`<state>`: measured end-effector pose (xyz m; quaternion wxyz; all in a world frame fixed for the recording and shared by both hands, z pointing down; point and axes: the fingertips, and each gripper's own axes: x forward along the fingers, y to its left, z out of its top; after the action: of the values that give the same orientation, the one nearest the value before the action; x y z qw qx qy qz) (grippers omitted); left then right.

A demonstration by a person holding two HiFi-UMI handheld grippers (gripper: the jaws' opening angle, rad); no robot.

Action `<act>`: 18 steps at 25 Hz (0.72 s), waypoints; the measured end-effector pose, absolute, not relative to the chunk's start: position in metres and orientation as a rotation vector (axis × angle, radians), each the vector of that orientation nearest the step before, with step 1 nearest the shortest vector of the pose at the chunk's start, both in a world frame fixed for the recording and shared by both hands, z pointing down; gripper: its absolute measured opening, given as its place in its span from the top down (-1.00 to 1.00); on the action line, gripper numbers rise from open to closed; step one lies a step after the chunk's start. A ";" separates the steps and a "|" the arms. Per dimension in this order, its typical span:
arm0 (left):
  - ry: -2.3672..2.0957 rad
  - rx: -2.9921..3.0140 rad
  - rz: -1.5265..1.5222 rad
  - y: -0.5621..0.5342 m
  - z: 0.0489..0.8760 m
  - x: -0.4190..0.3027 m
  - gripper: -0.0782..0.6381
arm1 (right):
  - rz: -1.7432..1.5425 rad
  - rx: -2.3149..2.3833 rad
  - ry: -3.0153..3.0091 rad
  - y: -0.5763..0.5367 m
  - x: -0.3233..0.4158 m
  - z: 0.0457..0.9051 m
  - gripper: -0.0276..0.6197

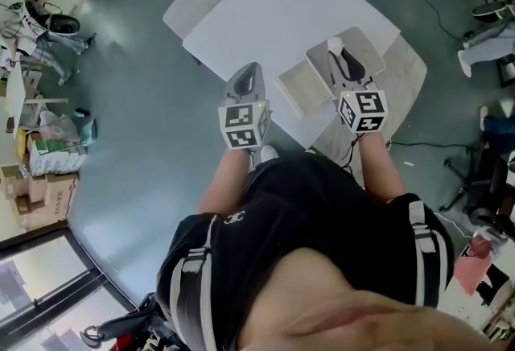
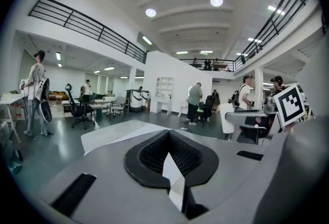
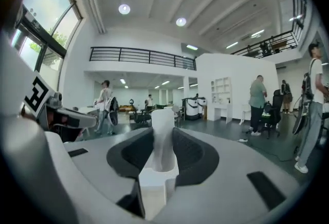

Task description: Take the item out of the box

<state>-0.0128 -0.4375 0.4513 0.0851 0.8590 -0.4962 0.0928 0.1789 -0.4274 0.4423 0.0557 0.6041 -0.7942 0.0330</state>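
1. Your right gripper (image 1: 344,61) is at the right of the head view, over the near right part of the white tabletop (image 1: 273,11). Its jaws are clamped on a white item (image 3: 163,133), a slim rounded piece that stands up past the jaw tips.
2. In the head view the item's rounded end shows over the box (image 1: 372,51). The box sits open on the tabletop near its right edge. That view does not tell how high above the box the item is.
3. A pale flap (image 1: 301,89) lies spread flat just left of the box.
4. In the right gripper view the item stands against the open hall (image 3: 154,63), with people (image 3: 257,102) far off.
5. Your left gripper (image 1: 248,80) is over the near edge of the tabletop, left of the box and apart from it. Its jaws are drawn together to a thin slit, with nothing between them.
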 end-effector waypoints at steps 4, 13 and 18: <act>-1.446 2.615 0.265 -0.448 0.447 0.005 0.74 | 0.045 2.040 -2.361 -0.425 0.215 0.418 0.55; -1.390 2.689 0.232 -0.455 0.439 0.031 0.74 | -0.050 2.223 -2.231 -0.408 0.252 0.408 0.56; -1.364 2.710 0.224 -0.447 0.430 0.045 0.74 | -0.065 2.261 -2.195 -0.396 0.267 0.398 0.56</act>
<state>0.0447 -0.4468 0.4300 0.0496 0.8897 -0.4479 0.0737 0.2669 -0.3961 0.3979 -0.0051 0.7174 -0.6963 -0.0207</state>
